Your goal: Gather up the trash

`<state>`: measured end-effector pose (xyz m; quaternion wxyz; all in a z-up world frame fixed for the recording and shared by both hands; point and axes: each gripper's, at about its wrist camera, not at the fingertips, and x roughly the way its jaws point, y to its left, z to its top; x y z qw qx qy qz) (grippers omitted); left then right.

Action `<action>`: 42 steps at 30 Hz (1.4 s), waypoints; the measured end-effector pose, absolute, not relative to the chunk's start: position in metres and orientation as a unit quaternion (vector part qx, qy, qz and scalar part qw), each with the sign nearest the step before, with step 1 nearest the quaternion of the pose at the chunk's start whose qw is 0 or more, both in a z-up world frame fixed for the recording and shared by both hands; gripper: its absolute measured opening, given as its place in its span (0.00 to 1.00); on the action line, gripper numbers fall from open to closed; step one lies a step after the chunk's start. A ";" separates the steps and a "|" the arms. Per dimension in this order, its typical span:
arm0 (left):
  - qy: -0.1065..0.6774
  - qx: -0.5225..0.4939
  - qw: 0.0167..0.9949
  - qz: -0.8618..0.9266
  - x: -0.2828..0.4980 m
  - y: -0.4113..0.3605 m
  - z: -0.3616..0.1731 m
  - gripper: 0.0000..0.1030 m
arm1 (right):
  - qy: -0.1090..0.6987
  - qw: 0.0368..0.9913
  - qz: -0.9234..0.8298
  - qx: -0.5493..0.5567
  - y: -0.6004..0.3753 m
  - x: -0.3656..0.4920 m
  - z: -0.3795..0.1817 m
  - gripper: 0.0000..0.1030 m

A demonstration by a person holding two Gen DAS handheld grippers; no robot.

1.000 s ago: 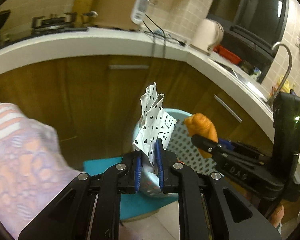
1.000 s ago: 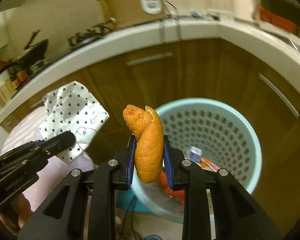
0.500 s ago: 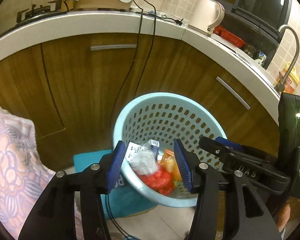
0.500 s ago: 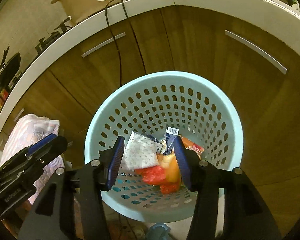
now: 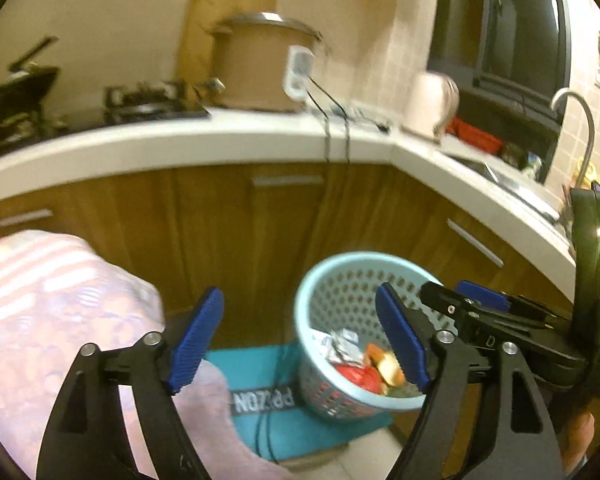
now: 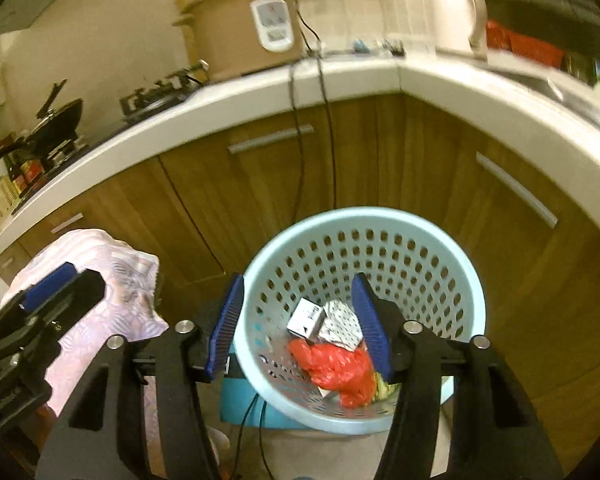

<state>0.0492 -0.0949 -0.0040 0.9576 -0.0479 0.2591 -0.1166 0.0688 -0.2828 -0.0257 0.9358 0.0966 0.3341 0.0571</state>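
Note:
A light blue perforated basket (image 6: 456, 264) stands on the floor by the wooden cabinets; it also shows in the left wrist view (image 5: 324, 276). Inside lie a red plastic bag (image 6: 340, 368), a heart-patterned white wrapper (image 6: 340, 326), a small white box (image 6: 306, 316) and an orange peel (image 5: 390, 364). My right gripper (image 6: 298, 326) is open and empty, above the basket's near rim. My left gripper (image 5: 300, 344) is open wide and empty, up and to the left of the basket. The right gripper's body (image 5: 500, 320) shows at the right of the left wrist view.
A teal mat (image 5: 268, 424) lies under the basket, with a black cable across it. A pink patterned cloth (image 5: 40, 320) is at the left. The white counter (image 6: 340, 76) holds a rice cooker (image 6: 244, 24), kettle (image 6: 458, 12) and stove. Cables hang down the cabinet front.
Both grippers let go of their trash, the patterned wrapper and the orange peel, which now lie in the basket. Both have since drawn up and back, and the left jaws opened wider.

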 end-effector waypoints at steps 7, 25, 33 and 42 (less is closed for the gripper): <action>0.217 -0.056 0.972 -0.070 0.031 -0.067 0.004 0.81 | 0.288 0.956 0.018 0.055 -0.255 0.045 -0.014 0.63; 0.214 -0.028 0.975 -0.050 0.024 -0.062 -0.013 0.81 | 0.272 0.960 0.006 0.062 -0.248 0.036 -0.014 0.66; 0.209 -0.023 0.977 -0.038 0.022 -0.060 -0.013 0.81 | 0.272 0.961 0.006 0.061 -0.246 0.035 -0.013 0.66; 0.214 -0.029 0.976 -0.034 0.023 -0.056 -0.014 0.81 | 0.273 0.960 0.009 0.058 -0.246 0.036 -0.013 0.66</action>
